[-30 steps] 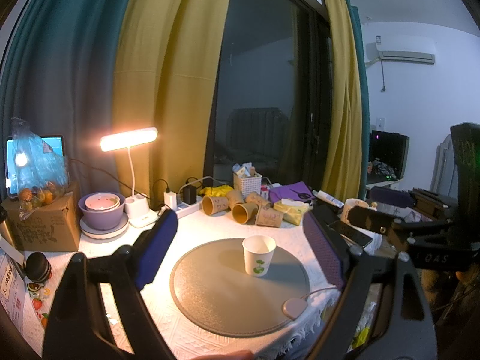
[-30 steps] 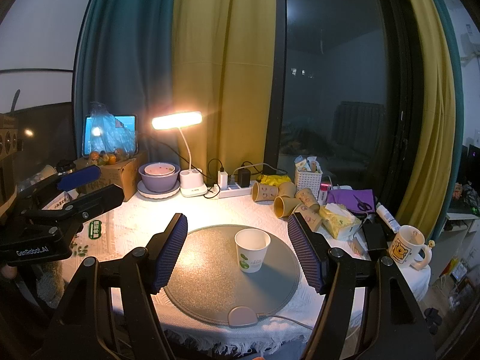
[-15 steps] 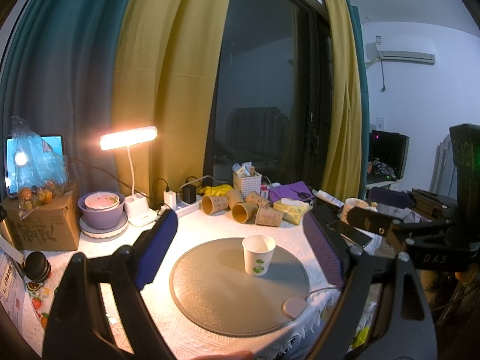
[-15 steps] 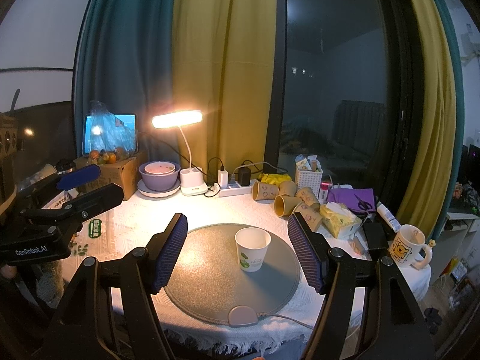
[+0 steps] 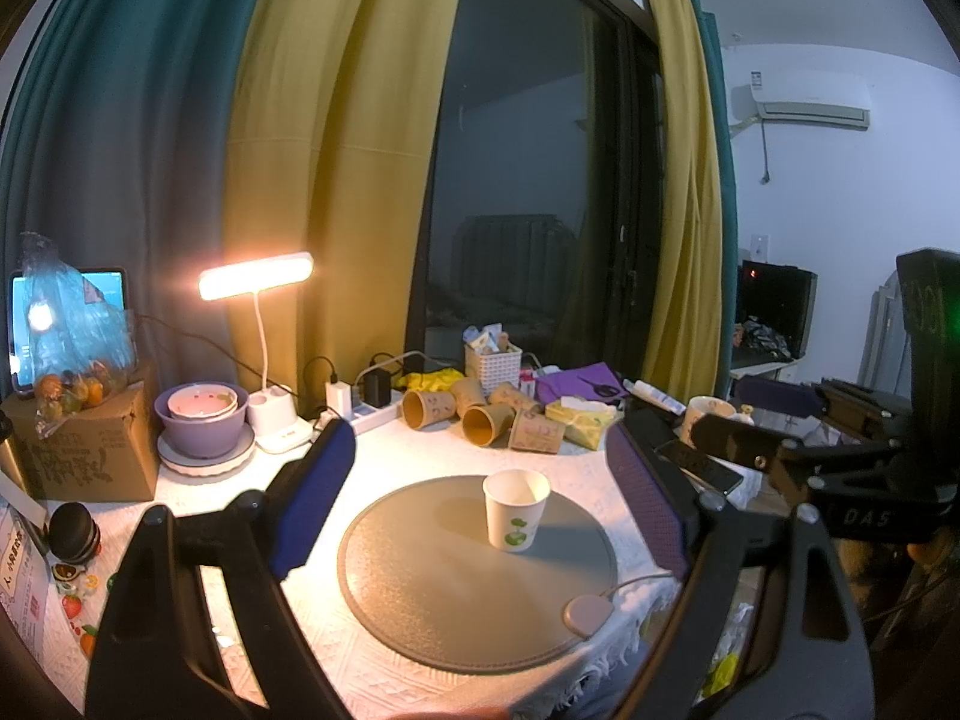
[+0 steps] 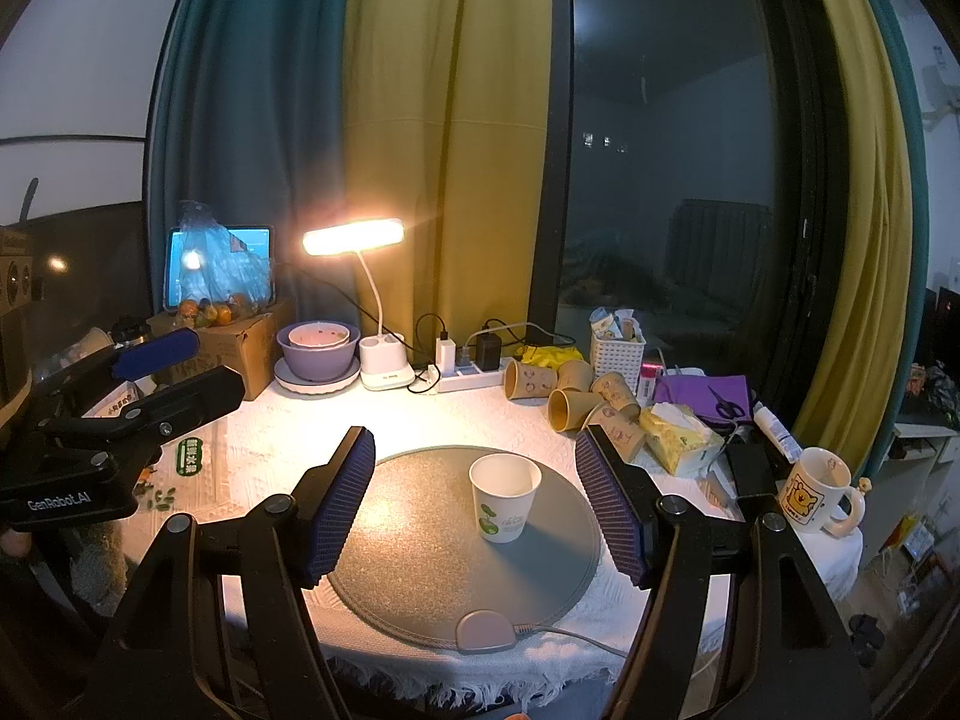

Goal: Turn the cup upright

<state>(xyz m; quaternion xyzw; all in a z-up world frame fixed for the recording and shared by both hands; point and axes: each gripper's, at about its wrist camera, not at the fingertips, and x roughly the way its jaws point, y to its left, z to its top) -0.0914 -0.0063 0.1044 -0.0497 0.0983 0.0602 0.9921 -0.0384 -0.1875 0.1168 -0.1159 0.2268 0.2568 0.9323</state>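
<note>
White lace cloth covers the table [image 6: 270, 438], which stands before dark window glass hung with yellow and teal curtains. On it lies a round grey mat [image 6: 420, 552], and the paper cup [image 6: 504, 498] stands on the far half of that mat, a little right of the mat's centre. The cup is upright: its long axis runs vertical, its open mouth faces the ceiling, its narrower base sits flat on the mat, and a green leaf print shows on its near side.

Nothing touches the cup. The right gripper [image 6: 474, 507] is held back from the mat with its jaws spread wide, one blue-ribbed pad on each side of the cup and clear of it. The left gripper [image 5: 477, 510] hangs likewise, jaws wide apart, gripping nothing.

Beyond the mat, several brown paper cups [image 6: 570, 396] lie tipped on their sides. Left of the mat's far edge a lit desk lamp [image 6: 354, 237] stands beside a purple bowl [image 6: 318, 351] and a cardboard box [image 6: 240, 348].

Only the right wrist view shows the left gripper from outside, off the mat's left side, and a cartoon mug [image 6: 813, 489] in full off the mat's right. Only the left wrist view shows a wall air conditioner [image 5: 810, 102] and the right gripper's body well right of the mat.
</note>
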